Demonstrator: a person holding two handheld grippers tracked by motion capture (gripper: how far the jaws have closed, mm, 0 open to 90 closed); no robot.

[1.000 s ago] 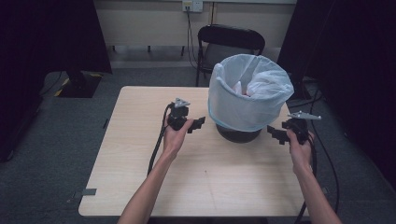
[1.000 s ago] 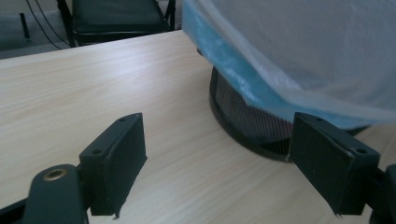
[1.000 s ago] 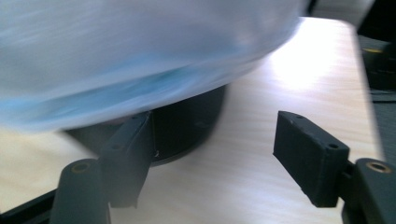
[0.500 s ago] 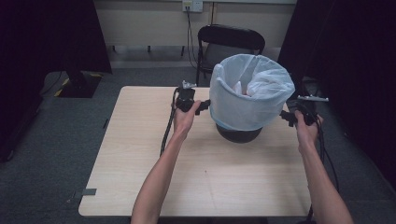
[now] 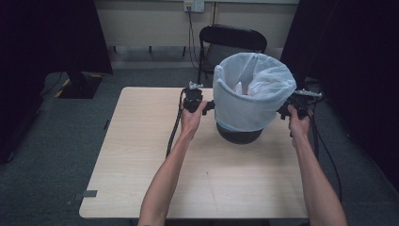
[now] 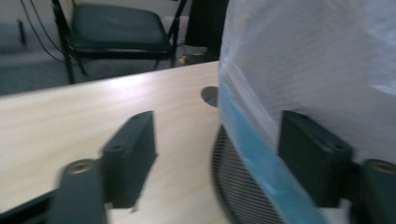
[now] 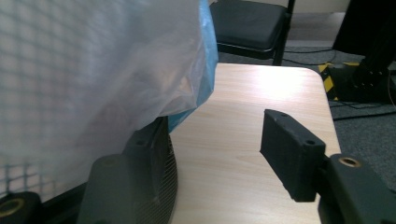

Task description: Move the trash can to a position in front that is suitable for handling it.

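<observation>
High view: mesh bin [image 5: 239, 135] with white liner bag [image 5: 251, 101] stands far-centre on table [image 5: 141, 155]. Left tongs [image 5: 203, 106] and right tongs [image 5: 284, 111] flank it, both spread. Bag hem ungrasped; liner handling apparently not begun.

Lighting: your table [image 5: 141, 141] evenly lit from above, dark surrounds; glare on far tabletop; near jaws blurred.
</observation>
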